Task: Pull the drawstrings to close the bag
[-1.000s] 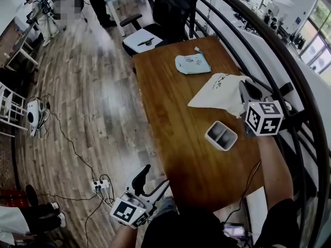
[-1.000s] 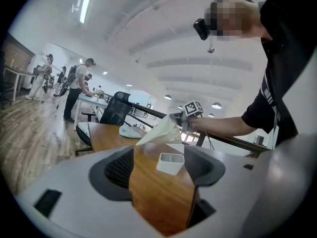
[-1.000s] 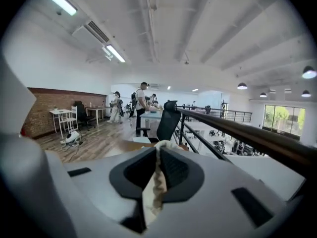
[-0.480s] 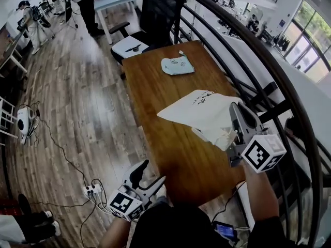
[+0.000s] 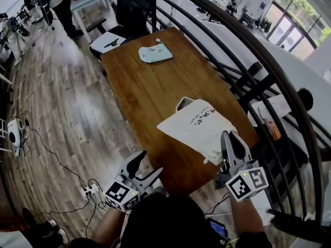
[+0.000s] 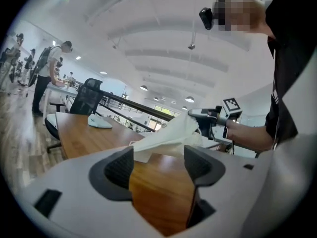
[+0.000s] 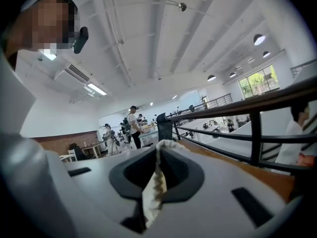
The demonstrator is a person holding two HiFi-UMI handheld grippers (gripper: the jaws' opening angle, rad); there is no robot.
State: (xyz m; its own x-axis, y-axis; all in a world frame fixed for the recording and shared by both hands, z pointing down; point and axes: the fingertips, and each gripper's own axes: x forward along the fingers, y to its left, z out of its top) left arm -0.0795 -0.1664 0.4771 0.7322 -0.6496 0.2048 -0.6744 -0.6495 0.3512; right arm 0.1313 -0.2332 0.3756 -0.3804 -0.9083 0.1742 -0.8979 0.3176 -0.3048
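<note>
A white cloth drawstring bag [image 5: 199,130] lies half lifted over the near right part of the wooden table [image 5: 139,87]. My right gripper [image 5: 224,148] is shut on its gathered end, and cream cloth or cord [image 7: 153,182] hangs pinched between the pads of the right gripper [image 7: 158,158]. My left gripper [image 5: 146,168] hovers off the table's near left corner, open and holding nothing. In the left gripper view, that left gripper [image 6: 158,163] frames bare wood, with the bag [image 6: 168,135] and the right gripper [image 6: 208,118] beyond it.
A pale green pouch [image 5: 155,53] lies at the table's far end. A small grey box [image 5: 183,103] peeks out under the bag's far edge. A dark railing [image 5: 248,61] runs along the table's right side. An office chair [image 5: 132,9] stands beyond the far end. A power strip [image 5: 90,190] lies on the floor.
My right gripper has dragged the bag from the far right of the table toward the near edge, over the grey box. The left gripper has shifted only a little.
</note>
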